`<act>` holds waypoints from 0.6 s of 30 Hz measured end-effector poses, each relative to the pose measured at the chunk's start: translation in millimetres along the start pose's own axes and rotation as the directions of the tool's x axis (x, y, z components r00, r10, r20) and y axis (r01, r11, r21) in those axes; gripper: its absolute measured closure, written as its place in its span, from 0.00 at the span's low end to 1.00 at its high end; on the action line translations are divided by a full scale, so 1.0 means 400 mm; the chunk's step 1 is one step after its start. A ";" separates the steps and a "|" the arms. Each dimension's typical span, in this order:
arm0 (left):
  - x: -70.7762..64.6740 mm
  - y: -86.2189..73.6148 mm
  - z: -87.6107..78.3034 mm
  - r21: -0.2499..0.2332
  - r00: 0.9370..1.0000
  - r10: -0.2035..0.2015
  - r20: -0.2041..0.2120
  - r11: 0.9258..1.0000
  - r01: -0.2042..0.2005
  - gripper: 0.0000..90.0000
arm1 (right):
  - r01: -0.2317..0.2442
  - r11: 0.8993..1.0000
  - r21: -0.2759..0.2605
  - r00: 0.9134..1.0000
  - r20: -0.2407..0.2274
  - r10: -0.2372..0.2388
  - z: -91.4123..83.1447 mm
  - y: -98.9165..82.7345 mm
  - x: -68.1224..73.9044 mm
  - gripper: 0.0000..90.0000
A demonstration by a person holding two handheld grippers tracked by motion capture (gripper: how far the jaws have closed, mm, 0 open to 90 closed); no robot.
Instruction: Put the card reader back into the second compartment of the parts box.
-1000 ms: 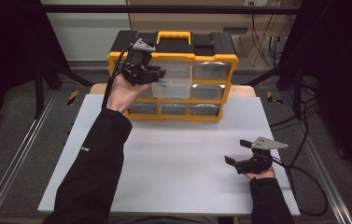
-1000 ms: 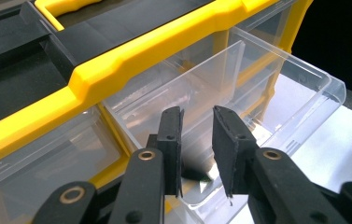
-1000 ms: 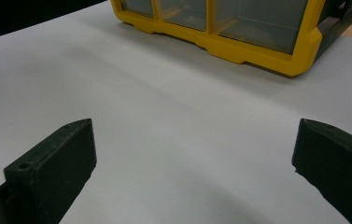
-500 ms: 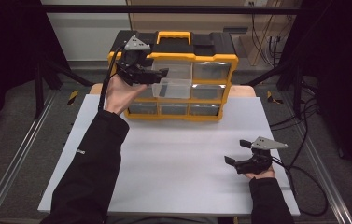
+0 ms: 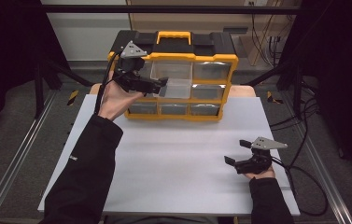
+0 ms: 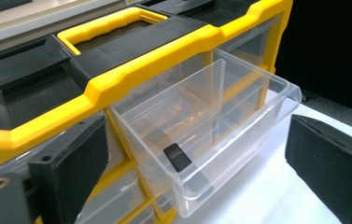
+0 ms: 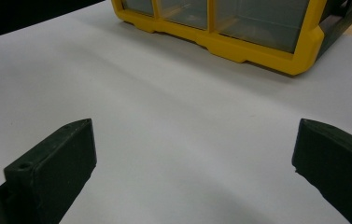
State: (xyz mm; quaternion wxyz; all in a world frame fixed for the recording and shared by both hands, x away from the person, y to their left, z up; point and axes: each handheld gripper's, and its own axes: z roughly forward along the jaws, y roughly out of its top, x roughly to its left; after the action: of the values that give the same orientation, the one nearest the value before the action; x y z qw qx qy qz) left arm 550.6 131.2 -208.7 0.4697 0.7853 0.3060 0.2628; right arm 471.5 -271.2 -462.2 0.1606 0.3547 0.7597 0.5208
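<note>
Clear plastic drawer (image 6: 201, 135) juts from boxy yellow organizer (image 5: 211, 63), holding flat black chip (image 6: 177, 157).

A drawer (image 5: 176, 88) juts out of the organizer (image 5: 211, 70) at the table's (image 5: 173, 154) far edge, a small block (image 6: 177, 157) inside it.

High view: fixed above the near edge, angled forward and down, far enough to take in the whole white table (image 5: 173, 154). Left gripper view: close up at the far left, facing the yellow drawer cabinet (image 6: 131, 60) and its pulled-out clear drawer (image 6: 201, 140). Right gripper view: low over the near right tabletop, facing far. All three share the cabinet.
</note>
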 end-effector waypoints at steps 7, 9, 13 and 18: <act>-0.012 -0.014 -0.025 -0.015 1.000 0.012 0.003 1.000 -0.012 0.02 | 0.000 1.000 0.001 1.000 0.000 0.000 0.000 0.000 0.000 0.00; -0.014 -0.016 -0.027 -0.015 1.000 0.012 0.010 1.000 -0.012 0.02 | 0.000 1.000 0.001 1.000 -0.001 0.000 0.000 0.000 0.000 0.00; -0.019 -0.029 -0.034 -0.021 0.999 0.022 0.026 1.000 -0.021 0.02 | 0.000 1.000 0.001 1.000 -0.002 0.000 0.000 0.000 0.001 0.00; -0.025 -0.046 -0.045 -0.034 0.999 0.028 0.036 0.999 -0.026 0.02 | 0.001 1.000 0.004 1.000 -0.001 -0.001 0.001 -0.001 0.000 0.00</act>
State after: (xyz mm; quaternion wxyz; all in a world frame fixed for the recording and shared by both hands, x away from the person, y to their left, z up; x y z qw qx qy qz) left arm 527.2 141.1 -218.9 0.4847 0.7861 0.2823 0.2597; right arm 471.5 -270.9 -462.5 0.1597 0.3544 0.7609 0.5195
